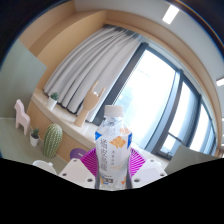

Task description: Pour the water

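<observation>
My gripper [112, 168] is shut on a white carton-like bottle [113, 145] with a blue and orange label and a white cap. The bottle stands upright between the magenta pads [89, 160], which press on both its sides. It is lifted well up, with the room's wall and ceiling behind it. No cup or other vessel shows.
A green cactus-shaped object [52, 139] and a small potted plant [34, 136] stand beyond the left finger. A white chair-like shape [21, 113] is further left. Grey curtains [95, 70] and a big window [155, 95] fill the background.
</observation>
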Motion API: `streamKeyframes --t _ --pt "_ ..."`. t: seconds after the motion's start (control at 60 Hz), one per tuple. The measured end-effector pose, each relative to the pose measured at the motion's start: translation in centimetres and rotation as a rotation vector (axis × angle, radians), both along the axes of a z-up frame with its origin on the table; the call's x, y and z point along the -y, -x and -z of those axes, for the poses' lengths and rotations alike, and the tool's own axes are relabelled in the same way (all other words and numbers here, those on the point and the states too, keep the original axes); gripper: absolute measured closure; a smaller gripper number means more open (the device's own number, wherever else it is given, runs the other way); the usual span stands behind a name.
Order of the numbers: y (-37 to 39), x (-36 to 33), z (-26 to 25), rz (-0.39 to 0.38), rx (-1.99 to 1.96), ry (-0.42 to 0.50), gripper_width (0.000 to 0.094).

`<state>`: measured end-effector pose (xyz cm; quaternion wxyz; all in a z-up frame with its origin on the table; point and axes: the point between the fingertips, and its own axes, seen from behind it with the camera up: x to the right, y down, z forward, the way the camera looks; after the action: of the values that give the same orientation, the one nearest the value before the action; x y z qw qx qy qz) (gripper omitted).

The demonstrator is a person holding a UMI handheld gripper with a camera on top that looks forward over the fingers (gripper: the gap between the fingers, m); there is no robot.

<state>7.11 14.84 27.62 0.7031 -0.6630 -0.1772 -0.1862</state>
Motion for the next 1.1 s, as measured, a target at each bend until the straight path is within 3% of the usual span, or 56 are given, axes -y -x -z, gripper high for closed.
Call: streamKeyframes --t 0.25,0.55,0.583,0.733,0.967,1.1 --pt "-3.2 -1.0 7.6 -0.013 -0.435 0.125 0.0581" --pt "-4.1 -2.2 17.5 -0.005 -0.522 0.263 0.0557" --pt "-4.2 -2.2 16.8 -0.015 -0.520 0.218 0.0557" --pt "-4.4 -1.7 16.9 -0.016 -0.513 0.197 0.0542" --pt "-4.7 -1.4 17.6 0.007 -0.522 0.231 0.0378" --pt "-5.5 0.6 19.0 0.053 -0.516 0.279 0.0151"
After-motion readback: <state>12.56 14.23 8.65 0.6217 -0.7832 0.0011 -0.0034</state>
